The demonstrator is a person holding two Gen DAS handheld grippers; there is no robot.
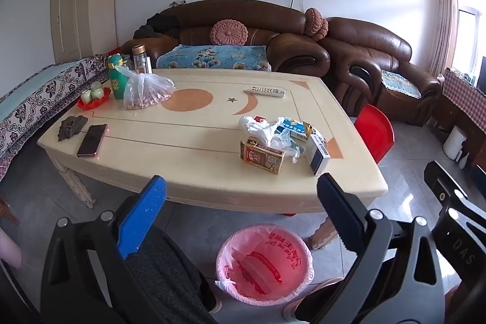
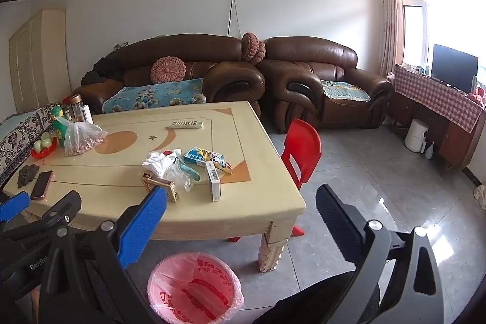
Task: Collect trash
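Trash (image 1: 279, 138), a heap of empty cartons and crumpled plastic bags, sits on the cream table's (image 1: 194, 172) near right corner, untouched. I hold both the left gripper (image 1: 243, 199) and right gripper (image 2: 243, 211) wide open and empty, short of it. Next, I judge, one must reach a carton, then drop it in the pink-lined bin (image 1: 264, 263) below.

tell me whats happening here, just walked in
A person holds two grippers over the near edge of a cream table. The left gripper and right gripper are both open and empty. A pile of trash, boxes and crumpled plastic, sits untouched on the table. The pink-lined bin stands on the floor below.
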